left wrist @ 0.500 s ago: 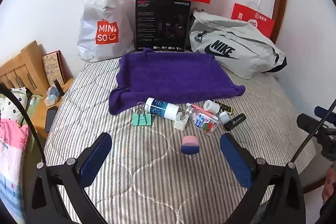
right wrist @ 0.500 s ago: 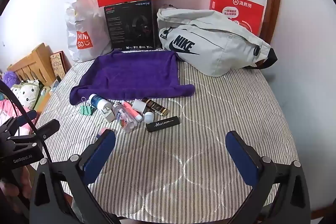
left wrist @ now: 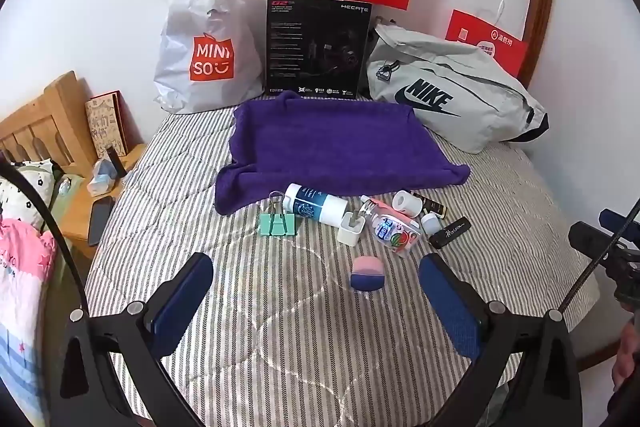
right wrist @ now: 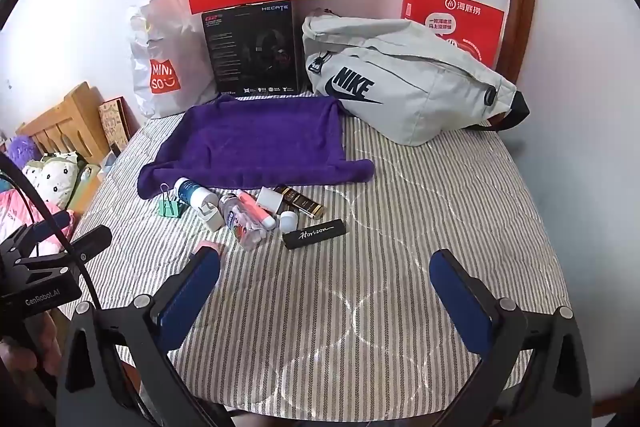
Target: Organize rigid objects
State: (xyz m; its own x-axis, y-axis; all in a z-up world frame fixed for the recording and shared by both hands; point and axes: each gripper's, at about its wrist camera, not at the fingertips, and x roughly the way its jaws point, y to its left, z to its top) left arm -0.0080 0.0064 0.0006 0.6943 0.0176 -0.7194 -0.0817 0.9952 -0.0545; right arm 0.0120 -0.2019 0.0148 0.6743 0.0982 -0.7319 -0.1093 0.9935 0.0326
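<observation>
Two claws (left wrist: 316, 291) (right wrist: 326, 281) open; fuzzy purple towel (left wrist: 332, 147) flat.

Even, soft indoor light, sharp centre, faint shadows, strong fisheye bending and dark corners.

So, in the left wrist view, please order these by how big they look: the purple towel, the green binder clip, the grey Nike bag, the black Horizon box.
Largest to smallest, as they look:
1. purple towel
2. grey Nike bag, close to the towel and farther away, so this ranking is unsure
3. black Horizon box and green binder clip, which look alike in size
</observation>
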